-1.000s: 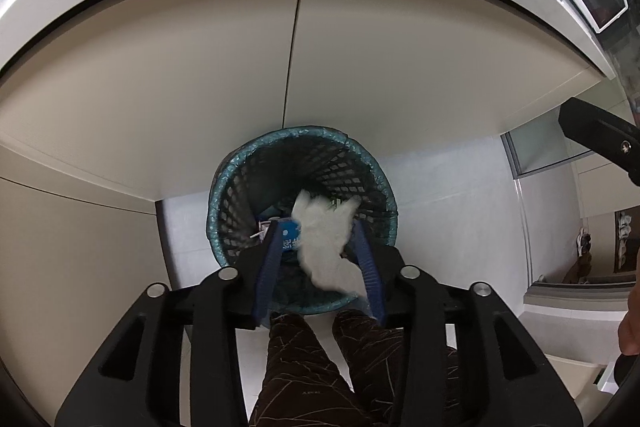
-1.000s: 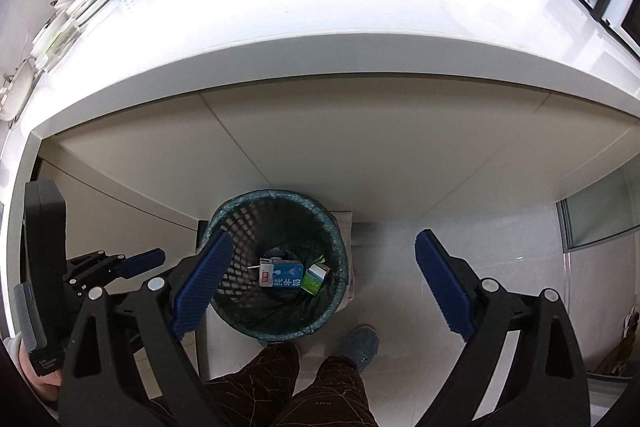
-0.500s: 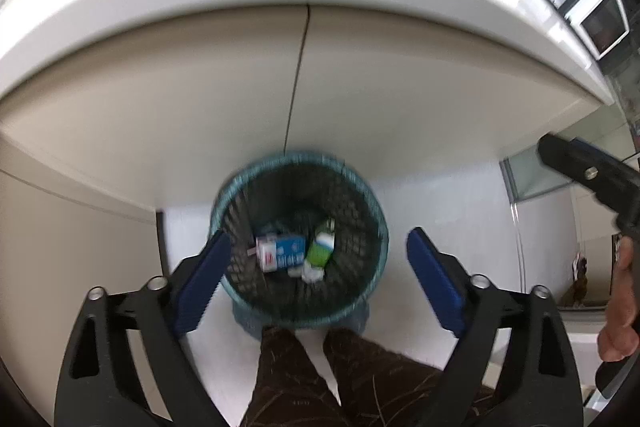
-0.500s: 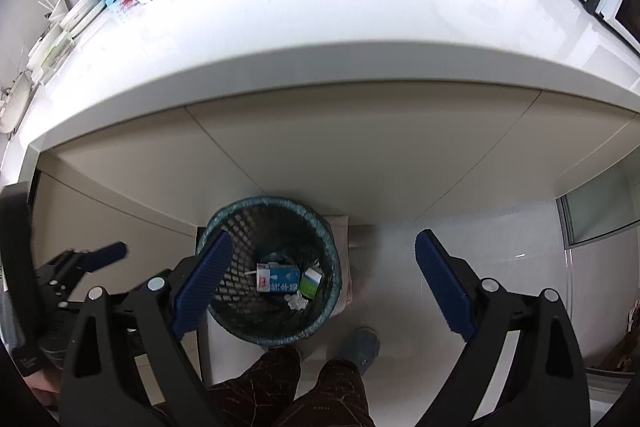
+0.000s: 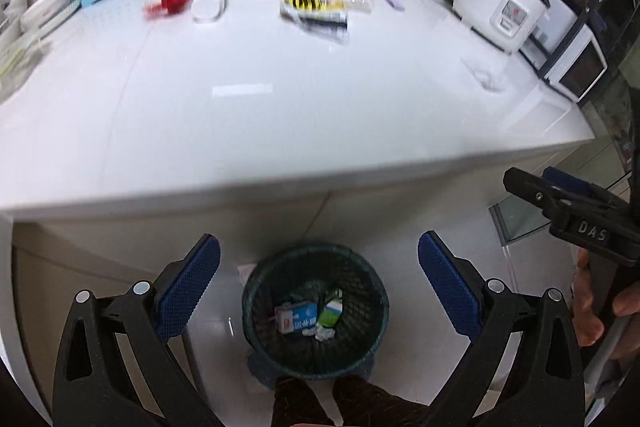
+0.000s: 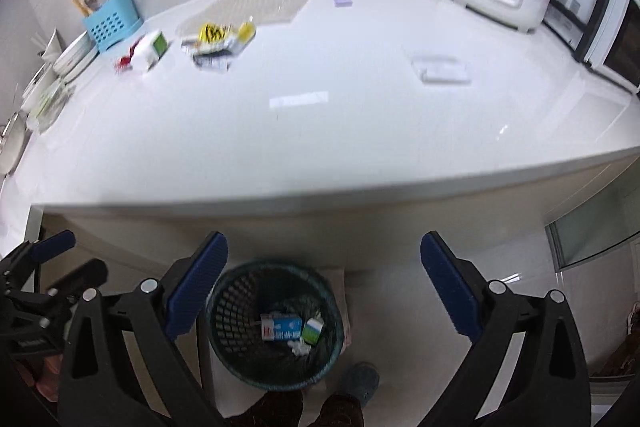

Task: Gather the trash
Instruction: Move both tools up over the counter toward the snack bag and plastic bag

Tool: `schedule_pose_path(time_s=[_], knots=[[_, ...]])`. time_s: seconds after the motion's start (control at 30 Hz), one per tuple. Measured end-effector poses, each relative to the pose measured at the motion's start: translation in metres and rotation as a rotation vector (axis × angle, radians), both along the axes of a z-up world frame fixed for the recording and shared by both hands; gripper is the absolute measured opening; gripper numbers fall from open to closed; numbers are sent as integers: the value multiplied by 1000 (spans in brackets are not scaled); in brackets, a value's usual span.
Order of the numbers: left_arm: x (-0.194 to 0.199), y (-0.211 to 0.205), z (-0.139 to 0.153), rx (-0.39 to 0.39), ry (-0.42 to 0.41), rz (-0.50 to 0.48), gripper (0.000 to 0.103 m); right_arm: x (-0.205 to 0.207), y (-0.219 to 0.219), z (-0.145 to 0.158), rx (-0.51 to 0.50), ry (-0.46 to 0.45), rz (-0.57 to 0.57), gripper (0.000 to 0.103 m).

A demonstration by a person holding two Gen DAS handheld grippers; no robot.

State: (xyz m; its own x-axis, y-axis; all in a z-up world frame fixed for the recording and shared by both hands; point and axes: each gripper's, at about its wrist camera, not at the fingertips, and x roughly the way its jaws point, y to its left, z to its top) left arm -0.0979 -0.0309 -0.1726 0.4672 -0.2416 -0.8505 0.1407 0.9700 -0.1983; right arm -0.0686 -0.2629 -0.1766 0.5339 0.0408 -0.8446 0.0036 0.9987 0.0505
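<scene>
Open floor around bin [image 5: 316,311]

Bright, even light; glare streak showing on bench [image 5: 280,131] (overhead lamp reflecting); motion blur, fisheye edges bending w/ dark corners.

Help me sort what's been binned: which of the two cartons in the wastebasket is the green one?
The smaller carton, lying right of the blue-and-white milk carton at the bottom of the mesh wastebasket; crumpled tissue lies just in front of them.
</scene>
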Motion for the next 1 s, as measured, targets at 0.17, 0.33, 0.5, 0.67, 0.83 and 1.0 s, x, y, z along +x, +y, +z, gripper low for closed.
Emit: schedule_pose_path(time_s=[0.17, 0.33, 0.5, 0.67, 0.83, 1.0], knots=[[27, 6, 30, 14, -33, -23, 97, 14, -4, 22, -18, -27, -56, 93], [56, 8, 46, 23, -35, -11, 97, 29, -20, 39, -52, -30, -84, 93], [79, 1, 52, 22, -28, -7, 97, 50, -43, 47, -72, -12, -99, 93], [103, -9, 57, 30, -16, 24, 97, 78, -68, 50, -62, 21, -78, 93], [129, -22, 62, 67, -28, 33, 97, 106, -81, 51, -72, 57, -39, 93], [160, -32, 61, 68, -12, 49, 97, 133, -92, 46, -65, 103, -19, 93]])
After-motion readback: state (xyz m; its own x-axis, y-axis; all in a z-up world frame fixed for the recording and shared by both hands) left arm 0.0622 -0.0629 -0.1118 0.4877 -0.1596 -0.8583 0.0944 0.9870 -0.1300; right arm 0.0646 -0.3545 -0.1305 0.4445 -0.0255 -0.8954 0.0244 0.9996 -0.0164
